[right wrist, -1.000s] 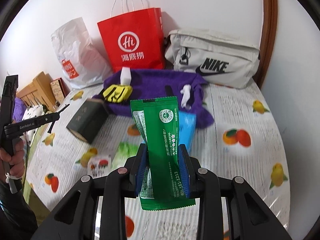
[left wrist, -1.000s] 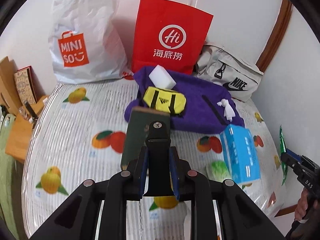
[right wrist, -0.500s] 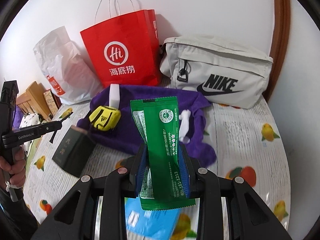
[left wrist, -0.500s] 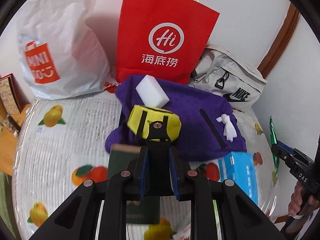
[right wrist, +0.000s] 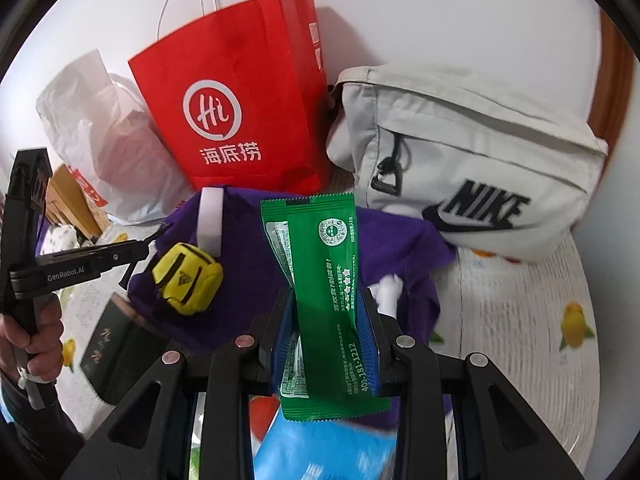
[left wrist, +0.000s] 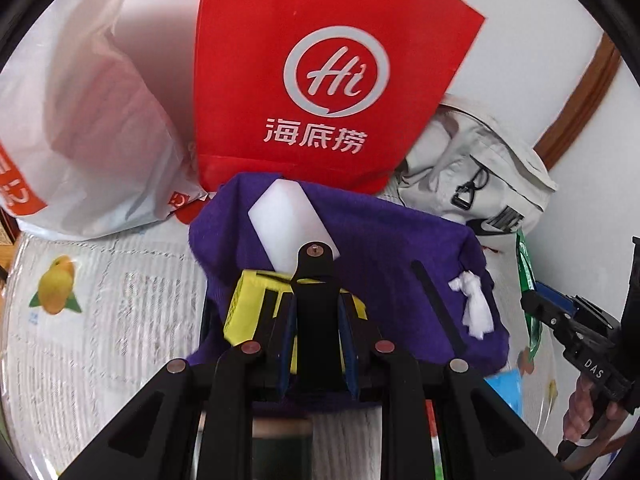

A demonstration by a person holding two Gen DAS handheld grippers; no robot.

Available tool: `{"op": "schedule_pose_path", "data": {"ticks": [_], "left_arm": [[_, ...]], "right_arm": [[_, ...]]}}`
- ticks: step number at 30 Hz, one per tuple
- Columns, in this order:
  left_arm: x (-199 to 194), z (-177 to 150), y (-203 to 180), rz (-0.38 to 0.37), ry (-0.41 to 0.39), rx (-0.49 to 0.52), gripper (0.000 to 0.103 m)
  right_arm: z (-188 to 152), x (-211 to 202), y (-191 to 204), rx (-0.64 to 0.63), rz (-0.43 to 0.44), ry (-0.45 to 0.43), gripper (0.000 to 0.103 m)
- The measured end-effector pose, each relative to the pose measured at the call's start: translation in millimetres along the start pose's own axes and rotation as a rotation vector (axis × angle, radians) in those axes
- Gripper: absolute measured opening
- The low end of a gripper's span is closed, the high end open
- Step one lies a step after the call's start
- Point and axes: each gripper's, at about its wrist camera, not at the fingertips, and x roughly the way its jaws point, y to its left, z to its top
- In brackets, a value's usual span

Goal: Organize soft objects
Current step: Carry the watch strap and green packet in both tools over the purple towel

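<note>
My left gripper [left wrist: 315, 312] is shut and empty, its tips over a yellow and black pouch [left wrist: 248, 304] that lies on a purple cloth [left wrist: 384, 248]. A white sponge block [left wrist: 288, 224] and a white tissue wad [left wrist: 474, 308] also lie on the cloth. My right gripper [right wrist: 326, 332] is shut on a green snack packet [right wrist: 324, 280], held upright above the cloth [right wrist: 248, 248]. The yellow pouch [right wrist: 186, 278] sits left of it, with the left gripper [right wrist: 132, 254] beside it.
A red paper bag [left wrist: 316, 68], a white plastic bag [left wrist: 80, 120] and a grey Nike bag [right wrist: 472, 164] stand at the back wall. A dark green box [right wrist: 116, 356] and a blue pack [right wrist: 320, 452] lie on the fruit-print tablecloth [left wrist: 100, 300].
Both grippers have moved forward toward the purple cloth and the bags. The left gripper has passed over the dark green box to the yellow pouch. The right still holds the green packet.
</note>
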Motion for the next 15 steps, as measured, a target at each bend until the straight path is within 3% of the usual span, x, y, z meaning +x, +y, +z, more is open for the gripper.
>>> {"op": "schedule_pose_path", "data": {"ticks": [7,15], "left_arm": [[20,3,9,0.019,0.024,-0.01,0.02],[27,5,19,0.037,0.023,-0.018,0.02]], "right_arm": [[5,29,-6,0.009,-0.008,0.023,0.031],[-2,62,-10,-0.01,-0.022,0.119,0.032]]}}
